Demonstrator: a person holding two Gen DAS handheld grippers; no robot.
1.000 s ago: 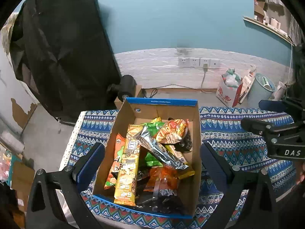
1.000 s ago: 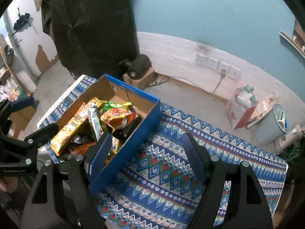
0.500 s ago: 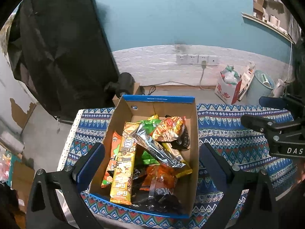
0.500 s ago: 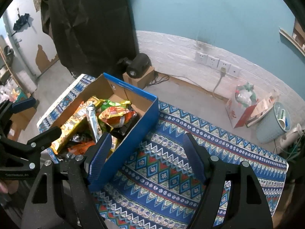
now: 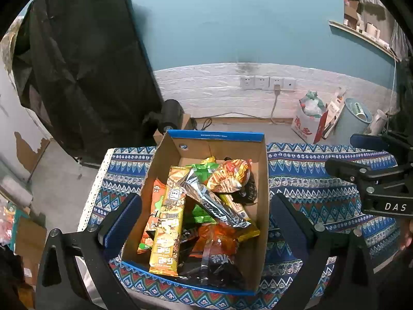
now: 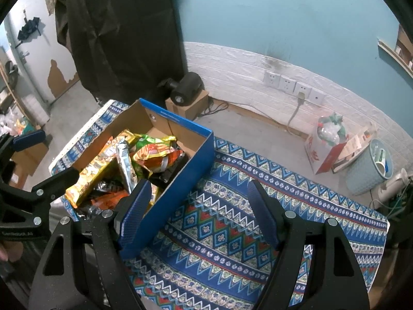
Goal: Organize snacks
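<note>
Looking down through my left gripper [image 5: 206,222], I see its jaws spread wide and empty, one blue pad on each side of the cardboard box [image 5: 260,155], hovering above it without touching. That box is my landmark: it sits on the patterned blue cloth [image 5: 322,186] with its flaps open and the snacks piled loose inside. Along the box's left half lies a long yellow packet [image 5: 169,222], with an orange packet [image 5: 155,201] tucked just beside it against the left wall. A silver foil packet [image 5: 214,201] slants across the middle of the box, over a green packet [image 5: 204,168]. Toward the box's far right corner sits a crumpled red-and-yellow bag [image 5: 229,175], and near the front edge lies an orange and black bag [image 5: 219,255]. To the right of the box, over bare cloth, is my right gripper [image 6: 198,211]; its jaws also stand apart with nothing between them, the left pad level with the box's blue outer wall [image 6: 185,180], the right pad over the cloth. Beyond the box, on the floor by the white brick wall, stands a pale blue bin [image 6: 369,165].
</note>
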